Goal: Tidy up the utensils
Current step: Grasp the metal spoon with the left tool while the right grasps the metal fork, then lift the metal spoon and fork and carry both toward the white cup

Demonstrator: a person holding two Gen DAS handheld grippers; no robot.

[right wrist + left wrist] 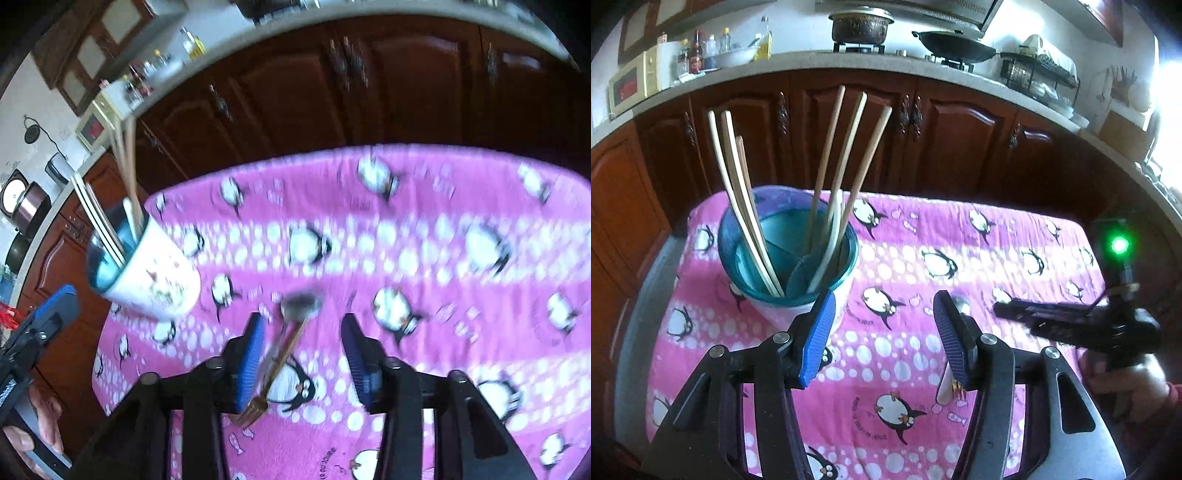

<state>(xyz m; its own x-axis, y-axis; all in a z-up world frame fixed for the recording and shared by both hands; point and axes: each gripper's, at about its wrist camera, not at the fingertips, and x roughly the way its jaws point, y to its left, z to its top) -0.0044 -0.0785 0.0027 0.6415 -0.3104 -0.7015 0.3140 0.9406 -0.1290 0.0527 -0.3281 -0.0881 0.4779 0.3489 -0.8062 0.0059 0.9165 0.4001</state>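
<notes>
Cup [798,258]: round, white outside with a small print, glossy teal inside; it stands on the cloth's left part.
Chopsticks [827,158]: slim pale wooden sticks, fanned upright in the cup, some leaning left, some right.
Spoon [291,332]: metal bowl, thin golden handle, lying on the cloth (blurred in the right wrist view), between the right gripper's pads and close to the left one.
Cloth [960,236]: soft pink fabric, white dots, penguin print, covering the table.
Left gripper [884,332]: ribbed blue pads on black arms, spread wide, nothing between them; it hovers just beside the cup.
Right gripper [303,354]: same ribbed blue pads, apart, straddling the spoon handle without pressing it.
Cabinets [942,133]: dark glossy wood, carved doors, behind the table.
</notes>
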